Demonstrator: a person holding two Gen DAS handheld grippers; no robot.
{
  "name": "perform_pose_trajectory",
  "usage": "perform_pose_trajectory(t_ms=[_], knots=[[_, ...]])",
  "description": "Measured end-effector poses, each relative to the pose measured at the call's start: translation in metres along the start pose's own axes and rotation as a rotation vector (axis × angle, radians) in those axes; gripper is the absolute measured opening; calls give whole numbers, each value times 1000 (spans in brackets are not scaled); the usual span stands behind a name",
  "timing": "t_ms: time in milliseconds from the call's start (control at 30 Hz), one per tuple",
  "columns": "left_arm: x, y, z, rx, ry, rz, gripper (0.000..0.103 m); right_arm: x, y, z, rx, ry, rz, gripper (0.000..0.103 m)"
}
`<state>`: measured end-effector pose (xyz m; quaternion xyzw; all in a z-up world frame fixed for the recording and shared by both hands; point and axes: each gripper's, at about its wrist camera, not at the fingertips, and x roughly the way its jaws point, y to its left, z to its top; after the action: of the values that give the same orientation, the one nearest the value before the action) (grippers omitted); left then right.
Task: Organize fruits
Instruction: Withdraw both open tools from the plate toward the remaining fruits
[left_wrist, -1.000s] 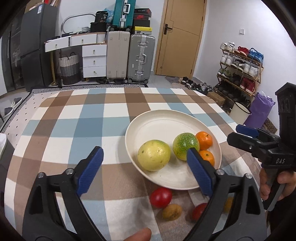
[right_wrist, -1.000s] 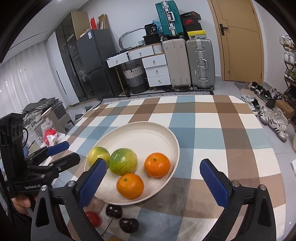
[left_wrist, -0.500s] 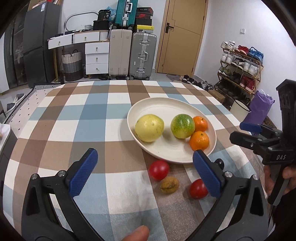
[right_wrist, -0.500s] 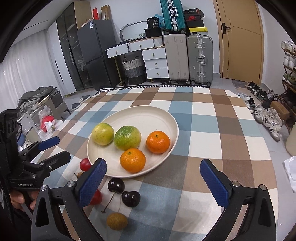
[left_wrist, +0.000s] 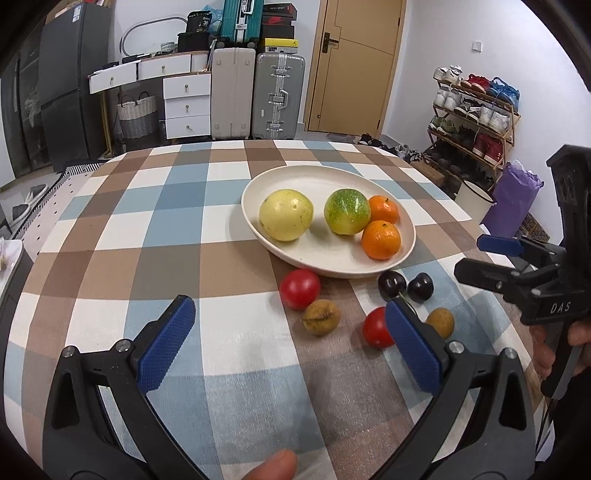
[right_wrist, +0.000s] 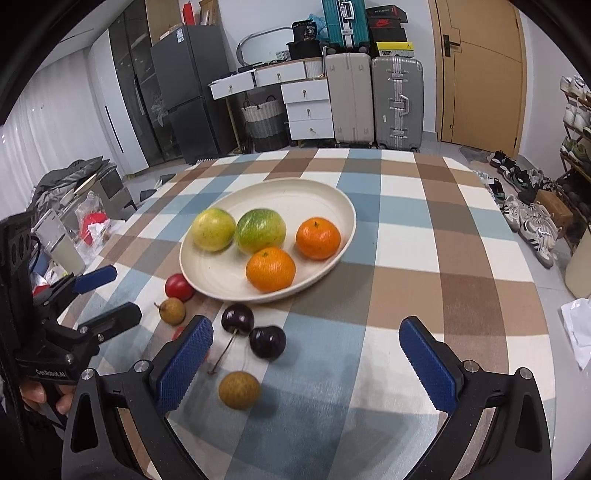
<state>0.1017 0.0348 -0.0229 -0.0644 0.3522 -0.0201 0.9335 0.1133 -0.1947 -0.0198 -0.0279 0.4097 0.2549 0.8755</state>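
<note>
1. A cream plate (right_wrist: 345, 214) is seen on the checked tablecloth (left_wrist: 110, 258). Four big fruits are already on it.
2. Small fruits are left on the cloth, just in front of the plate: two red tomatoes, two dark cherries (right_wrist: 266, 341) and two brown longans.
3. The left gripper (left_wrist: 291, 343) is held wide, and nothing is held in it.
4. The right gripper (right_wrist: 306, 365) is held wide too, and nothing is held in it.
5. One brown longan (right_wrist: 239, 389) is found just ahead of the right gripper, near its left pad.
6. The other brown longan (left_wrist: 320, 317) and a red tomato (left_wrist: 300, 288) are found ahead of the left gripper, between its pads.
7. The cherries are joined by thin stems, so they are judged harder to pick up.
</note>
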Motion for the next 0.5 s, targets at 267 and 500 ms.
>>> perform_pose_trajectory(t_ms=[267, 500], knots=[[-2, -10, -12, 13, 13, -3, 103, 0, 3, -20, -9, 35, -2, 103], [-2, -16, -13, 35, 16, -16, 102, 4, 9, -31, -32, 65, -3, 103]])
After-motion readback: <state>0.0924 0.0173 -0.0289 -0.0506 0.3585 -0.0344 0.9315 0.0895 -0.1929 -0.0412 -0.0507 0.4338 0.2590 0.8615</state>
